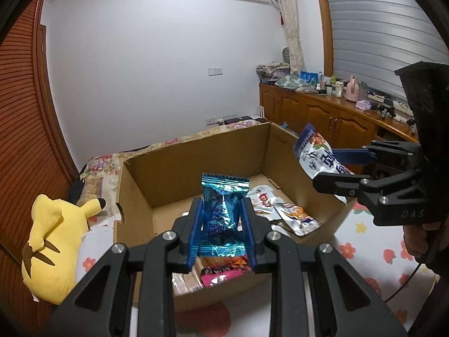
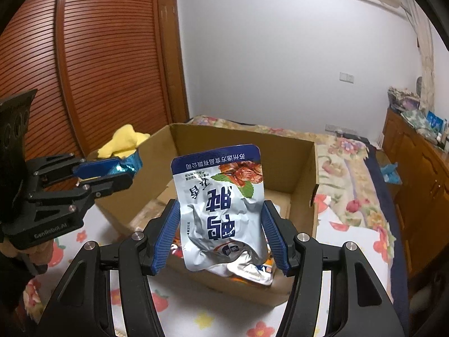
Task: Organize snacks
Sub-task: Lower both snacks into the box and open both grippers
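Note:
My left gripper (image 1: 221, 210) is shut on a shiny blue foil snack packet (image 1: 223, 207) and holds it above the near wall of an open cardboard box (image 1: 196, 151). My right gripper (image 2: 221, 210) is shut on a white and blue snack pouch (image 2: 221, 205), upside down, above the box (image 2: 303, 168). In the left wrist view the right gripper (image 1: 331, 165) holds the pouch (image 1: 314, 154) over the box's right wall. In the right wrist view the left gripper (image 2: 123, 172) shows at the box's left side with the foil packet (image 2: 130, 164).
Silver snack pouches (image 1: 280, 207) lie on the box floor; pink and orange packets (image 1: 221, 272) lie at its near side. A yellow plush toy (image 1: 59, 241) lies left of the box on the floral bed sheet (image 1: 373, 241). Wooden cabinets (image 1: 322, 115) stand at the right.

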`<state>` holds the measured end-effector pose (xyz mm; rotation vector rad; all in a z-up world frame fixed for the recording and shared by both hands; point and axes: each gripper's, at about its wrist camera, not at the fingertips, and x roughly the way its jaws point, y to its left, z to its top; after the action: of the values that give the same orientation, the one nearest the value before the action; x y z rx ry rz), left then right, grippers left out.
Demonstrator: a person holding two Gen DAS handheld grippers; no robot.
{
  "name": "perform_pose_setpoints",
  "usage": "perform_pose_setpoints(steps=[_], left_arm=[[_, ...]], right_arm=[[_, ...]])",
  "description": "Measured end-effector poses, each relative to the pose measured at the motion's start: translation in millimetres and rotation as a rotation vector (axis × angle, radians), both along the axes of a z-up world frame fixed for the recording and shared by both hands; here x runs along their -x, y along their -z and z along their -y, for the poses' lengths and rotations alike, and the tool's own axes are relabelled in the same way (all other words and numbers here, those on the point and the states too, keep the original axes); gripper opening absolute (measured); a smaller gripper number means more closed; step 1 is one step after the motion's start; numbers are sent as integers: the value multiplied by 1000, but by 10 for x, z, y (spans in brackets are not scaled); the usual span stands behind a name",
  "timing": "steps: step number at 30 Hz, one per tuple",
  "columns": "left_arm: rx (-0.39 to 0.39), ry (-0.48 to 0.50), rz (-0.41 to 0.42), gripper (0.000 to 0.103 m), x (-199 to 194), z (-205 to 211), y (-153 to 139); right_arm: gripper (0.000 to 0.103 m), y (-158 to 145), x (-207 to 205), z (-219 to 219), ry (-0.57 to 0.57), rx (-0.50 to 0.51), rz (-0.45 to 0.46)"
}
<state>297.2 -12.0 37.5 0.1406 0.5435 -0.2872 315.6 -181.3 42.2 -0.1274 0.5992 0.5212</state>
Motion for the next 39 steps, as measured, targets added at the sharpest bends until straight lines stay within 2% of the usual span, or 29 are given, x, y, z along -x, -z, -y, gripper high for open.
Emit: perform_pose_setpoints(steps=[7,16,20,27,34,39], left_arm=[[12,-27,-41,26,-170,-50,134],[2,-28,-52,27,-209,11,151],[-3,-24,-56,35,-218,41,161],[2,-24,-55,36,-176,45,155],[7,-22,-49,40,-33,44,103],[11,-22,-28,43,230,-7,11]], right_arm=[[61,127,-175,-27,0,14,-41],[61,175,-244,-98,2,37,-60],[61,200,-290,-112,6,41,-73],[64,190,-327,-84,24,26,-76],[64,135,-178,-69,27,24,-62],[64,-26,117,-52,26,16,-35]])
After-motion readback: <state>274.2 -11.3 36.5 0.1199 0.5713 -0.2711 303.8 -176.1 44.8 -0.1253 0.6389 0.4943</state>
